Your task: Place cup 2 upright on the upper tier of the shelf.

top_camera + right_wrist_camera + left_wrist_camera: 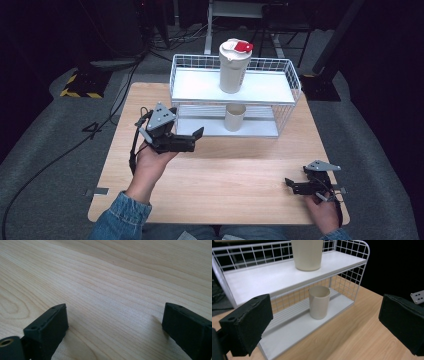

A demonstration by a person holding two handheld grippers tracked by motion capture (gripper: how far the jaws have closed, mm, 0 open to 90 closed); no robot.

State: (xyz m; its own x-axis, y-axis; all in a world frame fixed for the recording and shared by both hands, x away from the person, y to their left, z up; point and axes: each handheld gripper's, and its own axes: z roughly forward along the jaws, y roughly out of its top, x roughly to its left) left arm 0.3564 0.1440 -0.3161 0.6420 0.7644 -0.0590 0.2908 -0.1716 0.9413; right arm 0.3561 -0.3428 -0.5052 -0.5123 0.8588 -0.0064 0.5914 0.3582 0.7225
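A white wire rack (196, 86) (262, 280) with two shelves stands at the back middle of the wooden table (235, 170). A tall cream tumbler (234, 65) (307, 255) with a white lid and red flap stands upright on the upper shelf. Below it, a small cream cup (234, 117) (319, 302) stands on the lower shelf. My left gripper (196, 140) (325, 320) is held above the table, left of the rack's front, open and empty, its jaws pointing at the cup from a short way off. My right gripper (290, 186) (115, 315) rests low at the table's front right, open over bare wood (112, 270).
The table ends close behind the rack, and its front edge lies near the right hand. Grey carpet surrounds it, with cables (60, 155) trailing on the left and a yellow-and-black striped base (80, 85) at the back left. A metal stand (240, 10) rises behind the rack.
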